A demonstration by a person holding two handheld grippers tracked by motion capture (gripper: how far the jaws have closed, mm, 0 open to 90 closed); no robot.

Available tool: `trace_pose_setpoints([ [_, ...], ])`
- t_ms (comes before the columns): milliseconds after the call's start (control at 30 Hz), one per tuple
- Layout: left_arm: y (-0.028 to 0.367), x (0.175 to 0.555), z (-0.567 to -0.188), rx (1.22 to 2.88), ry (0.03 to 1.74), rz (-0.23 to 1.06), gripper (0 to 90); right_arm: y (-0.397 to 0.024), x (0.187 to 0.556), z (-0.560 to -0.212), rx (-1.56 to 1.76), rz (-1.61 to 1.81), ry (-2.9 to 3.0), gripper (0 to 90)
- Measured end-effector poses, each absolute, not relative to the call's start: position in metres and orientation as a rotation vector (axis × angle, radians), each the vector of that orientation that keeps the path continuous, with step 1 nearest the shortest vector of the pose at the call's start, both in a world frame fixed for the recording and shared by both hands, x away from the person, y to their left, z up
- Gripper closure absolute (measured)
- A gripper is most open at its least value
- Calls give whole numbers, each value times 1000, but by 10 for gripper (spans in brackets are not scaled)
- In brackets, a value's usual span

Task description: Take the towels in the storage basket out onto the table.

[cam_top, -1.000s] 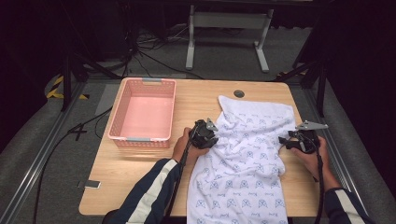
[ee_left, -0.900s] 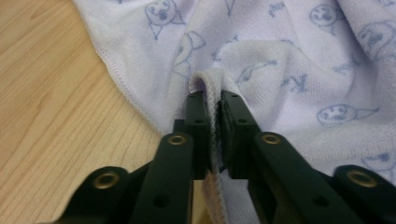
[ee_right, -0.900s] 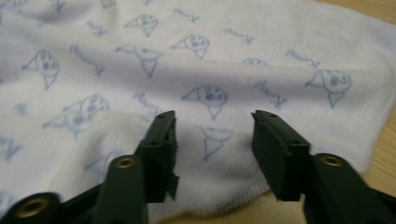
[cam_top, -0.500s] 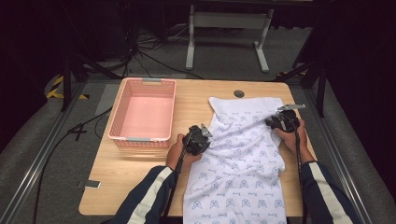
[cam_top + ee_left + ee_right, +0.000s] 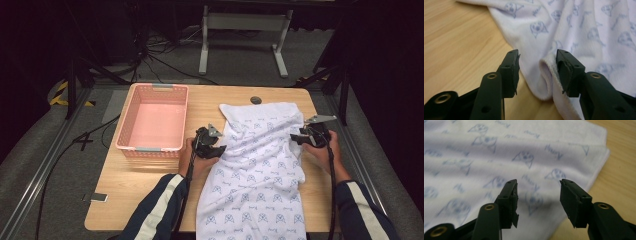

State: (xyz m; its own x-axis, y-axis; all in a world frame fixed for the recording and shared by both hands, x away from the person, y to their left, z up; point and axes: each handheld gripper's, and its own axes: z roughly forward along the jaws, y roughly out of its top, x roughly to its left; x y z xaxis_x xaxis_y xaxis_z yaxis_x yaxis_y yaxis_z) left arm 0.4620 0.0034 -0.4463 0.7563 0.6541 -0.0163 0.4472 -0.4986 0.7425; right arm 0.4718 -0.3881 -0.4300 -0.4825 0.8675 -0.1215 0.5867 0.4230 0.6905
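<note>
A pink plastic basket (image 5: 152, 122) sits empty at the left of the wooden table (image 5: 145, 195), apart from the work. Just right of it, the left gripper (image 5: 214, 146) rests at the left edge of the white printed cloth (image 5: 260, 170), which lies down the middle of the table with its near end hanging over the front edge. In the left gripper view its jaws have just been opening: a rolled fold of the cloth's hem (image 5: 547, 80) stands between them, brushing the right pad, but the pads do not press on it, so nothing is held.

Farther right, the right gripper (image 5: 306, 138) hovers over the cloth's right border. In the right gripper view (image 5: 537, 195) its jaws have also just been opening and stand apart above flat fabric, with the cloth's folded corner (image 5: 602, 152) and bare table beyond.

The work in hand looks like laying the cloth flat before folding it. To do it well, I judge that each gripper should take the hem itself, not a bunch of fabric in from the edge: the left should close on the rolled fold already between its jaws, and the right should slide out to the border and pinch a single layer there. Pulling both sides apart at matching height, gently, should flatten the diagonal wrinkles without dragging the hanging end off the table
</note>
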Motion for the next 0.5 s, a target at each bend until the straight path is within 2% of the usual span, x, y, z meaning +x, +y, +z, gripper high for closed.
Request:
trace_pose_setpoints([
  [267, -20, 496, -452, 2195, 830, 360, 562, -396, 440, -445, 1217, 761, 2323, 488],
  [333, -27, 501, -457, 2240, 851, 405, 583, -396, 437, -446, 1227, 767, 2307, 493],
  [500, -31, 516, -461, 2252, 872, 486, 714, -403, 445, -444, 1246, 668, 2232, 501],
])
